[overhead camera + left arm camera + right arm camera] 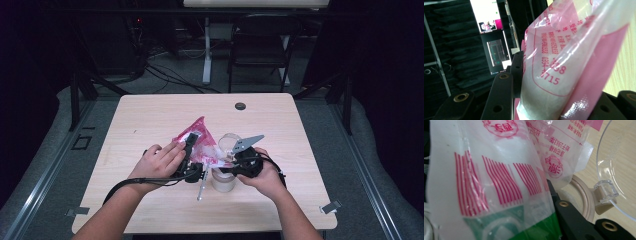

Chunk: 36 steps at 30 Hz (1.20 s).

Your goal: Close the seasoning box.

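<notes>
Together, both claws (192, 150) (231, 161) pinch a crinkly pink-and-white plastic bag (200, 140) above a clear jar (223, 181).

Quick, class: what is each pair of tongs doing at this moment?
Left tongs: closed on the pink-printed plastic bag.
Right tongs: shut on the same bag's lower edge, beside the open jar.

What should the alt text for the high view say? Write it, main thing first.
A person's two hands, each with a claw, hold a pink and white printed plastic bag between them over a light wooden table. The left claw grips the bag's middle; the right claw holds its lower corner beside a clear open-lidded jar. A thin metal utensil lies near the jar.
</notes>
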Tool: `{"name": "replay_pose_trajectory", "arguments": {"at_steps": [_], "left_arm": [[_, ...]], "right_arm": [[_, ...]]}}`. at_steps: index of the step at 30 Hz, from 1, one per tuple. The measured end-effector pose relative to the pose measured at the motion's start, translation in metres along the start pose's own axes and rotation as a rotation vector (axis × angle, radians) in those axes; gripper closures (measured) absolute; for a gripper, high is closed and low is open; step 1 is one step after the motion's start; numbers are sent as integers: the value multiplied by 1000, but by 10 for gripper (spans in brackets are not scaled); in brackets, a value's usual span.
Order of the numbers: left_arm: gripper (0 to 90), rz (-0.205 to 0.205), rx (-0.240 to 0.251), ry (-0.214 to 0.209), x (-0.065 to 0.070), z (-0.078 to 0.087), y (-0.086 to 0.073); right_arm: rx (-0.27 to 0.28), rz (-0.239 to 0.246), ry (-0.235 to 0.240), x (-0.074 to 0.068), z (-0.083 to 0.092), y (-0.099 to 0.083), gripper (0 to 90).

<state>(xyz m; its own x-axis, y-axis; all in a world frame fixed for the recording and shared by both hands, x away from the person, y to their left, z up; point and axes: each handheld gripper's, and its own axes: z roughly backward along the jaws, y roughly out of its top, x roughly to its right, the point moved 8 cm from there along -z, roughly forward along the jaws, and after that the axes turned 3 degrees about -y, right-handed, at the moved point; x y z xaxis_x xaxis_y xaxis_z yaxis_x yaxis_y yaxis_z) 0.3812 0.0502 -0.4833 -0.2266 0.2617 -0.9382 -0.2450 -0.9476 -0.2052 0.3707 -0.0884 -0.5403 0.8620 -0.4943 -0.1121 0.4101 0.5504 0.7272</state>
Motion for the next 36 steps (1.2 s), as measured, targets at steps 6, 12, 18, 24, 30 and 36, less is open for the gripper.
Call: {"name": "replay_pose_trajectory", "arguments": {"at_steps": [6,12,18,24,30,36], "left_arm": [[672,-14,-9,-19,1,0,-4],[665,-14,-12,-15,3,1,-5],[659,-31,-11,-3,0,2,-5],[652,-20,-16,-17,2,2,-7],[644,-16,-12,-10,3,1,-8],[638,5,-20,-26,6,1,-10]], "right_arm": [[8,-5,-1,-1,-2,1,900],[2,2,-1,-2,-3,1,900],[9,-1,-2,-3,-3,2,900],[8,4,-4,-3,-4,2,900],[1,5,-5,-3,-6,2,900],[1,7,-6,-4,-8,3,900]]}}
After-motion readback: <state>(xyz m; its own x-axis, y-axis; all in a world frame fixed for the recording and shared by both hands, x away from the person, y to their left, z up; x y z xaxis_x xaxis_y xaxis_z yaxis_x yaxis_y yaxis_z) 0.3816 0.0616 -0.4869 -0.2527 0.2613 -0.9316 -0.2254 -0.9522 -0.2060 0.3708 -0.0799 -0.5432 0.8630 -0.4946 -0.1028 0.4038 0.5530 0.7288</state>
